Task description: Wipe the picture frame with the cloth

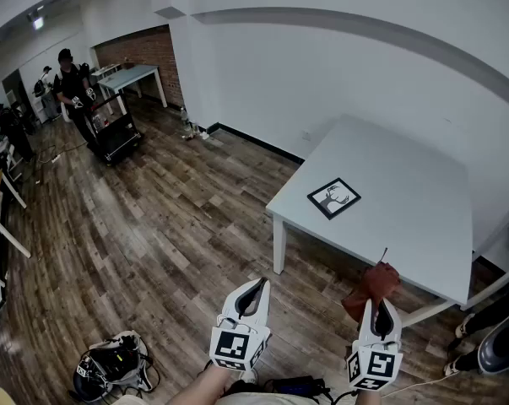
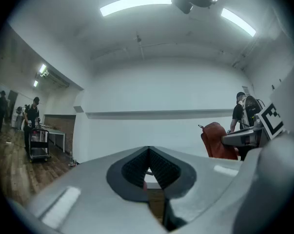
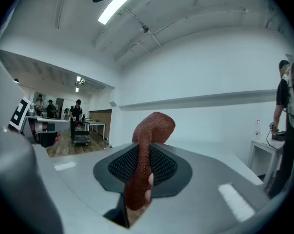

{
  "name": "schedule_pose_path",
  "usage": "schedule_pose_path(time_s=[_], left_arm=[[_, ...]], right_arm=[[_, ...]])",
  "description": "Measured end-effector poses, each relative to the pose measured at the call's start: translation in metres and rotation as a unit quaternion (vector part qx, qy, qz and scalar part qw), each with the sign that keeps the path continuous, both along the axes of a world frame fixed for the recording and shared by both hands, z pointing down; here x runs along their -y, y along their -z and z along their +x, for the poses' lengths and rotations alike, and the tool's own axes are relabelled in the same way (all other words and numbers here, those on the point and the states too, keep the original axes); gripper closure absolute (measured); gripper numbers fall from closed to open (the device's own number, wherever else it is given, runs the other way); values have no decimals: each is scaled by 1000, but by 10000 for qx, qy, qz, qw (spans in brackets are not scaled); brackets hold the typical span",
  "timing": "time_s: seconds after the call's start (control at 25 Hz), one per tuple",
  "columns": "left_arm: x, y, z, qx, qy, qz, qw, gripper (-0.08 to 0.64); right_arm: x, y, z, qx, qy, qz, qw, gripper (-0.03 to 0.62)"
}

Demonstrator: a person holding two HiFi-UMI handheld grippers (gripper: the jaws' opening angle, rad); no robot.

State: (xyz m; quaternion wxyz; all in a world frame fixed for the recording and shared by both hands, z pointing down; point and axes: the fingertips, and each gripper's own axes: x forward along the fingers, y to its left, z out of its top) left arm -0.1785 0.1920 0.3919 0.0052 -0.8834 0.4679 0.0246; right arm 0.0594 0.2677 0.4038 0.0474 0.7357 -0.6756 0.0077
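Note:
A black picture frame [image 1: 334,198] with a dark drawing lies flat on the white table [image 1: 406,218], near its left edge. My right gripper [image 1: 382,305] hangs below the table's front edge, shut on a rust-red cloth [image 1: 372,287] that bunches up past the jaw tips. The right gripper view shows the cloth [image 3: 146,150] pinched between the jaws and sticking upward. To its left my left gripper [image 1: 256,288] is shut and holds nothing; its own view shows the jaws [image 2: 147,172] closed, and the cloth [image 2: 218,140] at the right. Both grippers are well short of the frame.
The table stands against a white wall on a wooden floor. A bag with gear [image 1: 112,363] lies on the floor at bottom left. People stand by a black cart [image 1: 112,133] and a second table [image 1: 134,78] at the far left. Another person's shoes [image 1: 469,327] show at the right.

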Motion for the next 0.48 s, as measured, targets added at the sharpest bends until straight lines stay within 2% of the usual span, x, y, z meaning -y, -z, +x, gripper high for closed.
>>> schedule_pose_path(time_s=[0.48], left_arm=[[5, 3, 4, 19, -41, 11, 10000, 559]], right_arm=[[7, 0, 1, -6, 25, -16, 10000, 500]])
